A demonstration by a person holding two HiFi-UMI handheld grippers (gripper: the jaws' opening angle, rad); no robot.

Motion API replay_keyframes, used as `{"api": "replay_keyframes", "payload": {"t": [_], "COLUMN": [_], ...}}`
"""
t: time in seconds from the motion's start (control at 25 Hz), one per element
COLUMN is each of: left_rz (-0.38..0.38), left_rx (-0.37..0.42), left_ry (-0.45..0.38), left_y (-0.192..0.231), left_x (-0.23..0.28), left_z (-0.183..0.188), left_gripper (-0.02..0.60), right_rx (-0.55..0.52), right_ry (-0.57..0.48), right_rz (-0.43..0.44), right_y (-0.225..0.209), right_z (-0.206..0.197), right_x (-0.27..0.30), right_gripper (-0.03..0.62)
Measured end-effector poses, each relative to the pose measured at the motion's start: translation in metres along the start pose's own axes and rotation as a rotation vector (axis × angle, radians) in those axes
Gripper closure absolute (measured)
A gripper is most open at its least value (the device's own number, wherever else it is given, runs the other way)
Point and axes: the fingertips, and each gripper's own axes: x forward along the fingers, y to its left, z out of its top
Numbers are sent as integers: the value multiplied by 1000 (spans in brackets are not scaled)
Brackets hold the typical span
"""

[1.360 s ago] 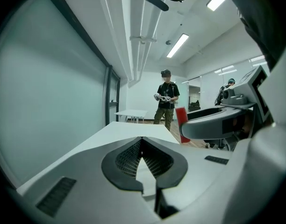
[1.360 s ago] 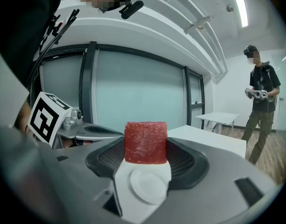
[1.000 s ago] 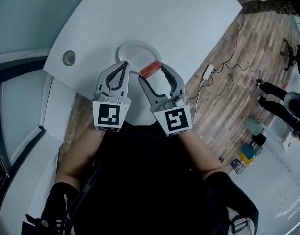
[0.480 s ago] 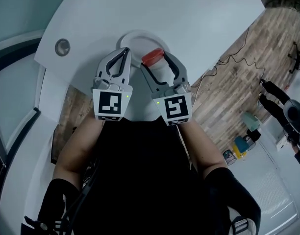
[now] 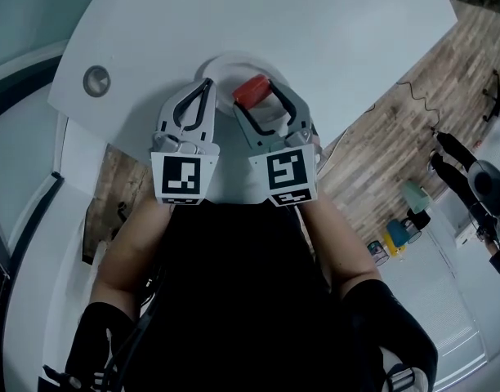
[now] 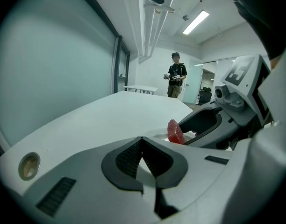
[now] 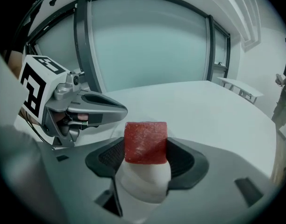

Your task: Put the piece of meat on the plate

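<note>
A red piece of meat (image 5: 252,90) is clamped between the jaws of my right gripper (image 5: 254,93), held just over the white plate (image 5: 224,65) near the table's front edge. In the right gripper view the meat (image 7: 145,142) fills the gap between the black pads, with the plate (image 7: 144,186) pale beneath it. My left gripper (image 5: 205,84) hangs beside it on the left, jaws closed together with nothing in them. The left gripper view shows its tips (image 6: 142,139) meeting, and the meat (image 6: 174,131) and plate rim (image 6: 157,135) just beyond.
The white curved table (image 5: 315,31) has a round metal grommet (image 5: 95,80) at the left. Wooden floor (image 5: 413,113) with a cable lies to the right. A person (image 6: 175,80) stands far behind the table.
Both grippers have moved forward over the table, bringing the meat from the plate's near rim to above the plate. The left gripper stays shut alongside.
</note>
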Motion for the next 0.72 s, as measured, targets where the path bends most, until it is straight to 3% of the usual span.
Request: {"api": "replay_keyframes", "payload": {"t": [0.4, 0.72], "left_rz": [0, 0], "left_rx": [-30, -21], "left_ry": [11, -9], "left_y": [-1, -2], "left_x": [2, -2], "left_z": [-3, 3], "left_gripper": [594, 594], "right_rx": [-23, -17], "right_ry": [73, 53], "right_rz": [-11, -32], "right_y": [0, -1], "right_z": [-2, 3], "right_x": [8, 3], "right_gripper": [315, 315]}}
